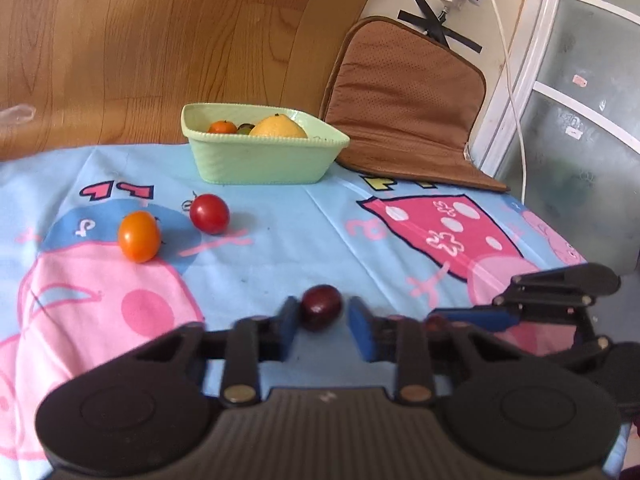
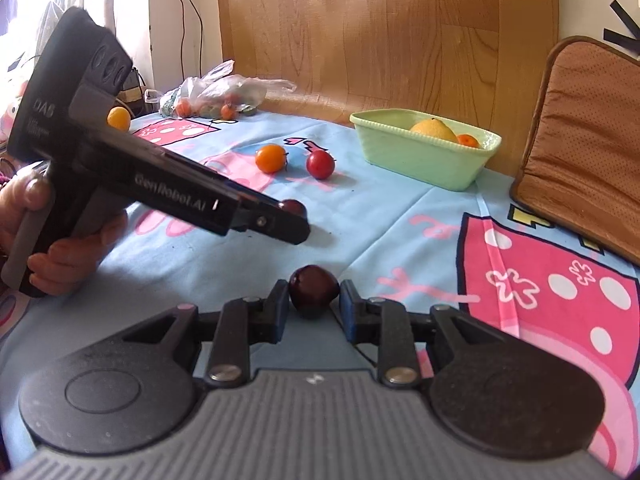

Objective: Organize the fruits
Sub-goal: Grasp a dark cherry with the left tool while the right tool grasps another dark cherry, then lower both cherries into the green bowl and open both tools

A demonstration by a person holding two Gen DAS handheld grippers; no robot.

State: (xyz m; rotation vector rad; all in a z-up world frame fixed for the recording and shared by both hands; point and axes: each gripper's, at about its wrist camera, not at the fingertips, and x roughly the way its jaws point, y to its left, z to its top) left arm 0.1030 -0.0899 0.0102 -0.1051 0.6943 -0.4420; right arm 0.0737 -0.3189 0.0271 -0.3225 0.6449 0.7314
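Observation:
My left gripper [image 1: 323, 320] is open around a dark red cherry [image 1: 321, 306] that lies on the blue cartoon cloth [image 1: 280, 248]; small gaps show on both sides. My right gripper [image 2: 314, 304] is open around a second dark red cherry [image 2: 314, 290], also on the cloth. The left gripper also shows in the right wrist view [image 2: 294, 220], with its cherry [image 2: 293, 207] at the tip. An orange tomato [image 1: 139, 236] and a red tomato [image 1: 209, 213] lie further back. A green basket [image 1: 260, 160] holds a lemon [image 1: 279, 127] and small fruits.
A brown cushion [image 1: 404, 96] leans on the wall right of the basket. A plastic bag of fruit [image 2: 218, 96] and a loose yellow-orange fruit [image 2: 119, 118] lie at the far left of the table. A wooden panel [image 1: 160, 40] stands behind. A white cable [image 1: 516, 112] hangs at right.

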